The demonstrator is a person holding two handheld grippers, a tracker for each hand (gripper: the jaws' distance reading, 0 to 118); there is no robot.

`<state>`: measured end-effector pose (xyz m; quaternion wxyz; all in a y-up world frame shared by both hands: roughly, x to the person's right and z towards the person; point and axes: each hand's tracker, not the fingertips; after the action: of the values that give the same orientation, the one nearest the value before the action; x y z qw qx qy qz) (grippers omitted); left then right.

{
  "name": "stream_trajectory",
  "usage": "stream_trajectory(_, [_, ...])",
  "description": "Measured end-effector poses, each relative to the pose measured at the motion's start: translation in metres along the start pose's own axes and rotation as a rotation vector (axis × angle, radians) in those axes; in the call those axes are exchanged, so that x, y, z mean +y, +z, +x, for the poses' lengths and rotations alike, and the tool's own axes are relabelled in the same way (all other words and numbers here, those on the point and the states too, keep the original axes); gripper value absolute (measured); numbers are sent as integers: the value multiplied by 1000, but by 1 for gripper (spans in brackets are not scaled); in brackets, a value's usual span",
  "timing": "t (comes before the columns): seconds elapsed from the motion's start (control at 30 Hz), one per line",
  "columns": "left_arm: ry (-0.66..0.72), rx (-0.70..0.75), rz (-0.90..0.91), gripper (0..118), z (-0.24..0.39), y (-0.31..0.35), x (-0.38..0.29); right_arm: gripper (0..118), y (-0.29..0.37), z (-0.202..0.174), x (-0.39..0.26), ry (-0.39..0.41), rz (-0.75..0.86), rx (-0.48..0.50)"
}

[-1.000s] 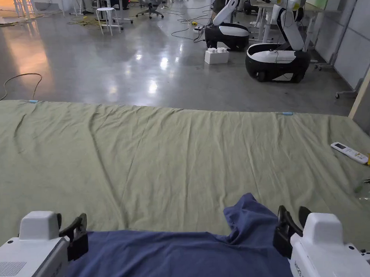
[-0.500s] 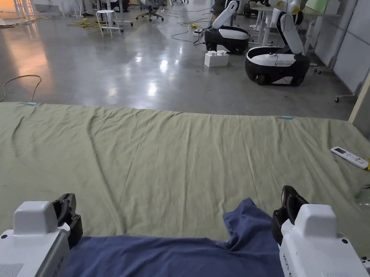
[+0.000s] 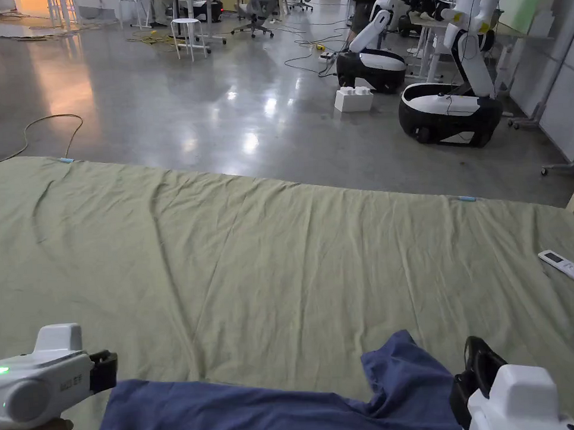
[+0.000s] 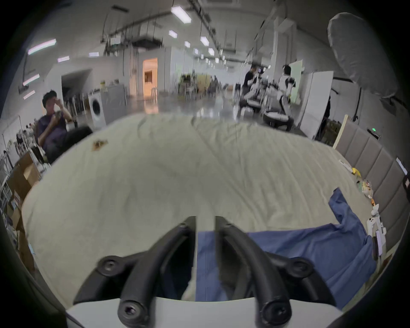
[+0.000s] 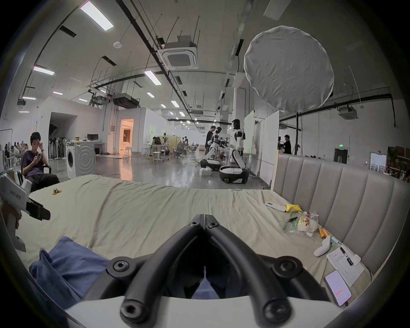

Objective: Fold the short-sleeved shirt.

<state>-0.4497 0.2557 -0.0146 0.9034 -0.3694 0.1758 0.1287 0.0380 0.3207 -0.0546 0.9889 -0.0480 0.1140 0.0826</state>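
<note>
The blue short-sleeved shirt (image 3: 259,413) lies rumpled along the near edge of the green bed sheet (image 3: 281,254), with one sleeve sticking up towards the far side. My left gripper (image 3: 108,370) is turned on its side just off the shirt's left end. In the left gripper view its jaws (image 4: 205,219) stand slightly apart with nothing between them, over the shirt's (image 4: 310,248) edge. My right gripper (image 3: 479,362) sits to the right of the sleeve. The right gripper view has its tips (image 5: 203,218) meeting with no cloth between them, and the shirt (image 5: 66,261) lies to its left.
A white remote (image 3: 570,267) lies near the sheet's right edge. A phone (image 5: 338,287), papers and small clutter (image 5: 306,222) line the padded headboard (image 5: 332,199). Wheeled robots (image 3: 447,104) stand on the floor beyond. A person (image 5: 35,155) sits off the far left corner.
The right gripper's jaws went from apart to shut beside the sleeve. The left gripper rolled onto its side and drew left off the shirt. The head camera also shifted.
</note>
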Motion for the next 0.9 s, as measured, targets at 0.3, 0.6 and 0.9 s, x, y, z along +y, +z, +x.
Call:
stream_trajectory(0.3, [-16,13,-274,69,11,-70,-2,0,-10,5,-21,17,-95,-10])
stream_trajectory(0.6, [-176,70,-209,50,32,-75,-20,0,-18,12,-35,0,-154,-27])
stream_trajectory(0.9, [-187,9,-119,5,21,-58,-7,1,-61,37,-33,-7,-267,3])
